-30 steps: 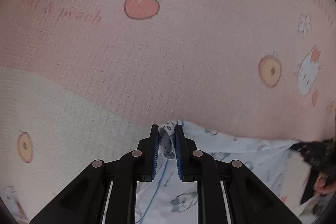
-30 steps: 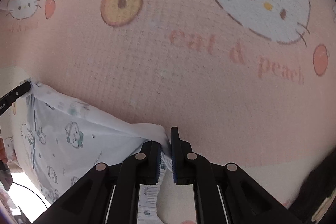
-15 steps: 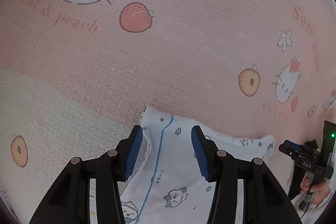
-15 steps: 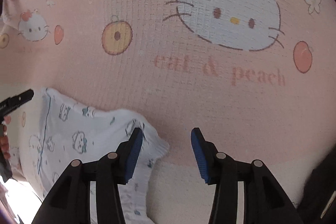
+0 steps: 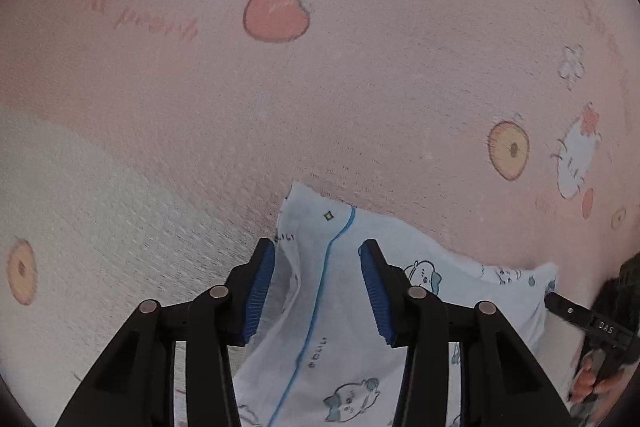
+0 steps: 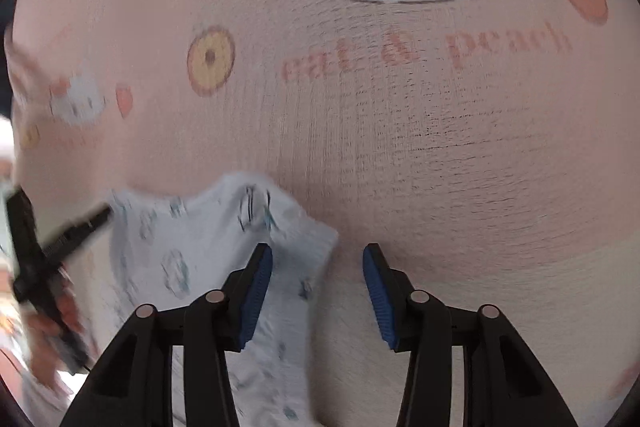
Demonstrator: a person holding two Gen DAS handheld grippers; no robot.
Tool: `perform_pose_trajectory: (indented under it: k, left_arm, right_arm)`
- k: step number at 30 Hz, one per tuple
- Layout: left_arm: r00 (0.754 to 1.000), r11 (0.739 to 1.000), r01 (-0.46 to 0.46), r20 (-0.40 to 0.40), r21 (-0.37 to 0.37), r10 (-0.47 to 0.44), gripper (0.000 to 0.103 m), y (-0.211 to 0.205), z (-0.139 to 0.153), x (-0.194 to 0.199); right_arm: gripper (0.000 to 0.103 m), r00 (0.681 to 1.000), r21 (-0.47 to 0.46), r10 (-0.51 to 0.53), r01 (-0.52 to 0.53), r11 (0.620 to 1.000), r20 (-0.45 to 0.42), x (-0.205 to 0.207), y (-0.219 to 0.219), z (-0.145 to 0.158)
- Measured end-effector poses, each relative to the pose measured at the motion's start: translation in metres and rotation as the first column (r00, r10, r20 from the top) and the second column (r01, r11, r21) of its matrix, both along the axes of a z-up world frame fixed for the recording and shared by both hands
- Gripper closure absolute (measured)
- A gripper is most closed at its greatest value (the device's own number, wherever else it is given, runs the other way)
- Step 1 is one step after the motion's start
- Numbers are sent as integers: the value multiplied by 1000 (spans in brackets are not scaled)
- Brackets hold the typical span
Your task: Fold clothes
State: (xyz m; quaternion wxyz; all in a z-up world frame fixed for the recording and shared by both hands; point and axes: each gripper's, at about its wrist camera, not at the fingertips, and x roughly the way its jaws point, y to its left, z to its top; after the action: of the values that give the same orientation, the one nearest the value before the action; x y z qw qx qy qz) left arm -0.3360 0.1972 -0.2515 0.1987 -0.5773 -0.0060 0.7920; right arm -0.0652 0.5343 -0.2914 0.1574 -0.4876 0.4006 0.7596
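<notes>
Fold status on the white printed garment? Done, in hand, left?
Done, it seems: one fold laid; the white cartoon-print garment with blue piping lies on the pink cat-and-peach bedsheet. In hand: nothing; left gripper and right gripper are both open. Left: likely further folds; the garment's near part is out of view.

Ahead of left gripper (image 5: 318, 283): we saw bare pink blanket (image 5: 360, 87), flat, nothing standing on it.
Between its blue pads: we found the white printed garment (image 5: 332, 311) lying in the gap.
Right edge, left view: the other gripper and a hand (image 5: 592, 379) blocked the way.
Ahead of right gripper (image 6: 318, 287): we had open blanket beyond.
Left edge, right view: blurred tool and hand (image 6: 60, 311) crowded that side.
</notes>
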Motion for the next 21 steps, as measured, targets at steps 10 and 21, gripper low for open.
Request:
perform_pose_trajectory:
  k: [10, 21]
  left_arm:
    - [995, 998, -43, -95, -40, 39, 101, -4, 6, -11]
    - [999, 980, -44, -14, 193, 47, 101, -26, 8, -4]
  right_arm:
    - [86, 999, 171, 15, -21, 985, 38, -8, 23, 17]
    - [85, 980, 277, 18, -74, 958, 198, -17, 10, 12]
